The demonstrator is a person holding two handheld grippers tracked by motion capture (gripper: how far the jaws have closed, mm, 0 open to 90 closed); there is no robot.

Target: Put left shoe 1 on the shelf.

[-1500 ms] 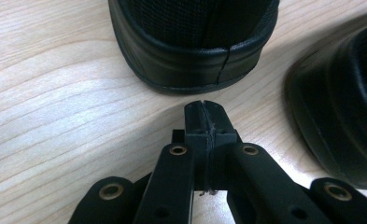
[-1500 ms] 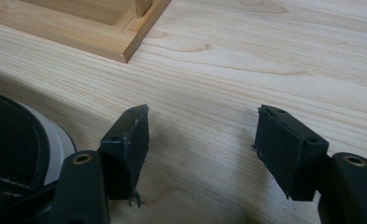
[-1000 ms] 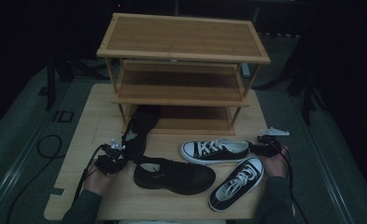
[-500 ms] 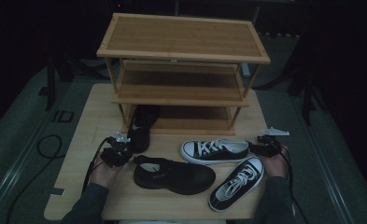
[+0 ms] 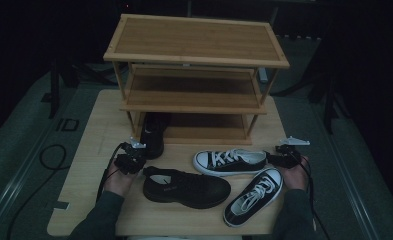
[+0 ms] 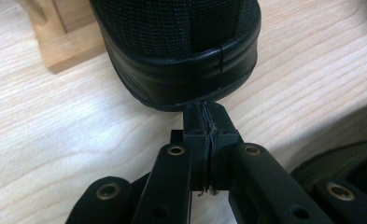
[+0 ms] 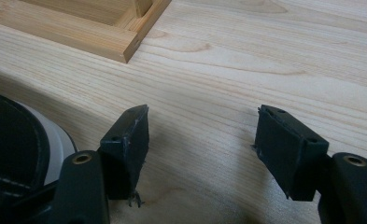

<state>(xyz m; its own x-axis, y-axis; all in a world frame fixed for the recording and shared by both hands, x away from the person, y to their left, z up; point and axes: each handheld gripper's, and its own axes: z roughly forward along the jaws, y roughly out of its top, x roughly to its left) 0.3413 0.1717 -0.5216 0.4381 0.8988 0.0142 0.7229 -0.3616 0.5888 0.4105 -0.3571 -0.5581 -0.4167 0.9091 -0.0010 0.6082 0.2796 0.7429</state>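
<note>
The left gripper point(image 6: 204, 116), jaws pressed together and empty, nudges the heel of the black shoe point(image 5: 153, 134) half under the shoe rack point(image 5: 196, 55) on the bench point(image 5: 91, 125); push off-centre and it could swivel into the rack leg; the right gripper point(image 7: 202, 149) waits wide open.

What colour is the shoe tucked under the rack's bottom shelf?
Black shoe, best seen in the left gripper view.

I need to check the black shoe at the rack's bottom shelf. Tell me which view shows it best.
The left gripper view: the black shoe's heel sits close and sharp, just ahead of the shut left gripper. The high view shows that shoe small and dark, partly under the rack.
</note>
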